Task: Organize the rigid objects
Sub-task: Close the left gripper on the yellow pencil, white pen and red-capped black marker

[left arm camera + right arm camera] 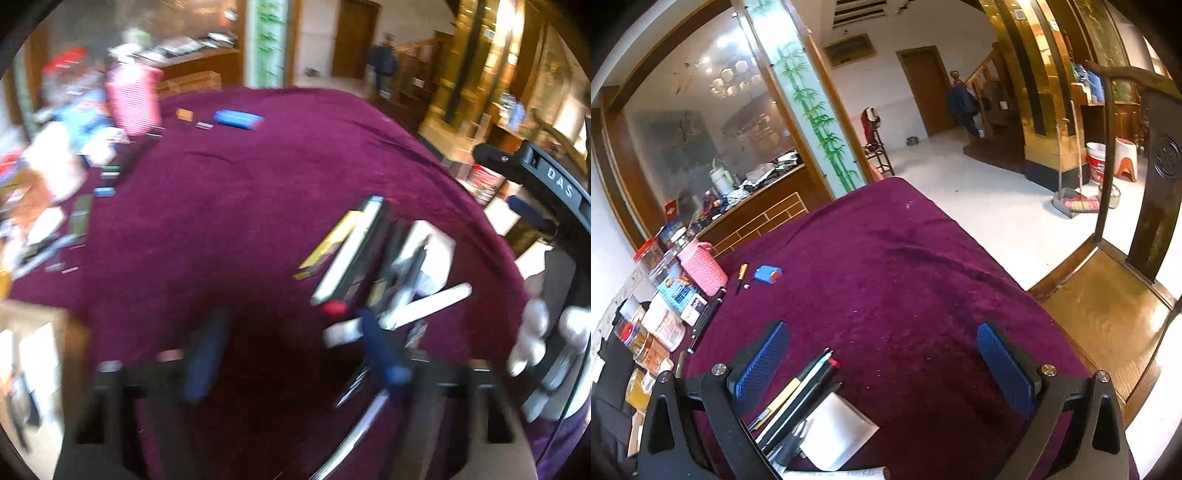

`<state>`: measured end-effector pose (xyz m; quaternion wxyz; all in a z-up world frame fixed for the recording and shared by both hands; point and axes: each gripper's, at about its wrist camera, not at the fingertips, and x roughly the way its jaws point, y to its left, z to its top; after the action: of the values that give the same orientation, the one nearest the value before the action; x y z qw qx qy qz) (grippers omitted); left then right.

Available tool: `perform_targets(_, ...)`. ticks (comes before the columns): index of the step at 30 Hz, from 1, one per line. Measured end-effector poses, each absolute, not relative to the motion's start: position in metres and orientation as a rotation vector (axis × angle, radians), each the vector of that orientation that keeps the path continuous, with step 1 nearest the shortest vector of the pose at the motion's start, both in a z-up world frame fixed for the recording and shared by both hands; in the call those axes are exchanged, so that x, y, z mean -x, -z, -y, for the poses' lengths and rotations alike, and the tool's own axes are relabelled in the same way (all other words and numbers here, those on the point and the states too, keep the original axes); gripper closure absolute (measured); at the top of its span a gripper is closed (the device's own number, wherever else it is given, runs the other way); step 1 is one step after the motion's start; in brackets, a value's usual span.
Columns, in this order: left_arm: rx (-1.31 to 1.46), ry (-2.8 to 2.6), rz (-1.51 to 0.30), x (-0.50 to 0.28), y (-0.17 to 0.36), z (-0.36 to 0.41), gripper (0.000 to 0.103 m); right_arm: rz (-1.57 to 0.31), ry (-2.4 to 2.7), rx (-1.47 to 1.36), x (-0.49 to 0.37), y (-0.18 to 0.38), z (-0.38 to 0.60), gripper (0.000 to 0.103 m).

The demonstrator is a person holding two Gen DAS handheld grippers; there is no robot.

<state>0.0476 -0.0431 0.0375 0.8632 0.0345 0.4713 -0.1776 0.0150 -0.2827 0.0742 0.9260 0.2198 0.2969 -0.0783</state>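
Lying pens [798, 395] beside pink basket [701, 266]

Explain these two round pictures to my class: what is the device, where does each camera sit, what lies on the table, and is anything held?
No robot here: a person carries a hand-held two-finger gripper in each hand, with a fisheye camera on each looking along its fingers. The blurred picture is the left one; its left gripper is open and holds nothing. The sharp picture shows the right gripper, blue pads wide apart, also holding nothing. Below lies a purple tablecloth. On it: a row of pens and pencils beside a white card, a blue roll, a small screwdriver, and a pink knitted basket among jars and boxes at the edge.
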Motion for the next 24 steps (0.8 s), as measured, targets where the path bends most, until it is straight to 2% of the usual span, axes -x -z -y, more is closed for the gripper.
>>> perform_targets(1, -0.073, 0.408, -1.012, -0.059, -0.034, 0.050, 0.055, -0.607, 0.163, -0.464, -0.014, -0.074, 0.286, 0.000)
perform_targets(9, -0.128, 0.514, -1.019, -0.121, -0.019, 0.090, 0.055, -0.623, 0.169, -0.510, -0.019, -0.072, 0.295, 0.000)
perform_targets(11, -0.109, 0.524, -1.023, -0.127, -0.017, 0.094, 0.045, -0.632, 0.165, -0.502, -0.021, -0.070, 0.293, 0.000)
perform_targets(12, -0.105, 0.534, -1.040, -0.130, -0.014, 0.098, 0.034, -0.639, 0.165, -0.494, -0.022, -0.070, 0.292, 0.000)
perform_targets(14, -0.181, 0.513, -1.013, -0.124, -0.008, 0.109, 0.034, -0.645, 0.163, -0.483, -0.024, -0.069, 0.290, 0.000)
perform_targets(15, -0.233, 0.505, -0.990, -0.119, -0.007, 0.114, 0.036, -0.647, 0.163, -0.477, -0.024, -0.069, 0.289, 0.000)
perform_targets(18, -0.279, 0.486, -0.987, -0.114, -0.009, 0.113, 0.071, -0.653, 0.169, -0.464, -0.025, -0.068, 0.287, 0.000)
perform_targets(24, -0.224, 0.441, -1.022, -0.082, -0.015, 0.065, 0.074, -0.673, 0.172, -0.439, -0.027, -0.064, 0.282, 0.000)
